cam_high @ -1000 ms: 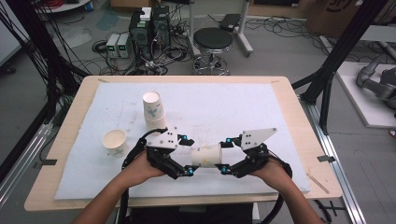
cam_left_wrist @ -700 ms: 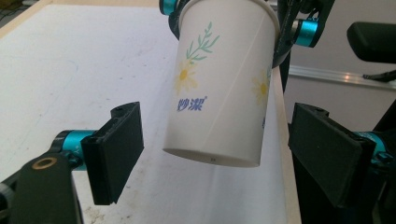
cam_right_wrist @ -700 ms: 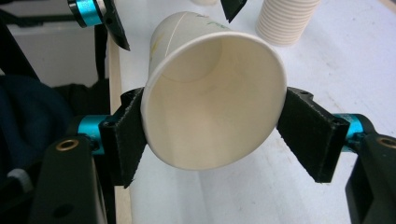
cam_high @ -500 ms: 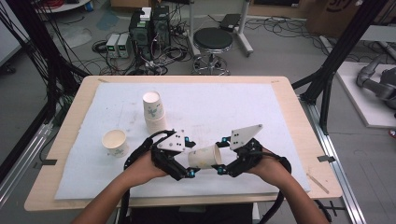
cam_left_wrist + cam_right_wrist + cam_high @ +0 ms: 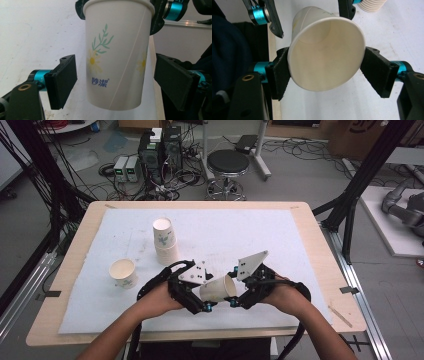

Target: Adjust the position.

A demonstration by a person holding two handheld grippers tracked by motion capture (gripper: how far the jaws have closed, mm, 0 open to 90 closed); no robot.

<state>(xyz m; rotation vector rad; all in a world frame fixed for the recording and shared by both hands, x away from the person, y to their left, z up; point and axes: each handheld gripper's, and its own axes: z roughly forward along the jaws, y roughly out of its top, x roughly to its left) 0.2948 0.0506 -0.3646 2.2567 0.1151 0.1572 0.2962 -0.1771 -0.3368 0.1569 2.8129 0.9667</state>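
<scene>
- A single white paper cup with a flower print (image 5: 123,272) stands upright at the left of the high view, on the white sheet covering the wooden table (image 5: 310,222).
- Right of it, nearer the middle and higher in the frame, a stack of white paper cups (image 5: 165,240) stands upright, well apart from both grippers.
- The left gripper (image 5: 198,298) sits at lower centre of the high view, held in the person's left hand (image 5: 160,297). In the left gripper view its black jaws stand released, one on each side of the cup's lower half with a clear gap to the wall on both sides.
- The held white paper cup with a daisy and green sprig print (image 5: 117,53) lies tilted between the two grippers, lifted off the sheet, its mouth turned toward the right of the high view (image 5: 217,289).
- The right gripper (image 5: 239,296), in the right hand (image 5: 290,297), grasps this cup: in the right gripper view (image 5: 325,66) its jaws press on the rim at both sides, with the open mouth facing the camera.
</scene>
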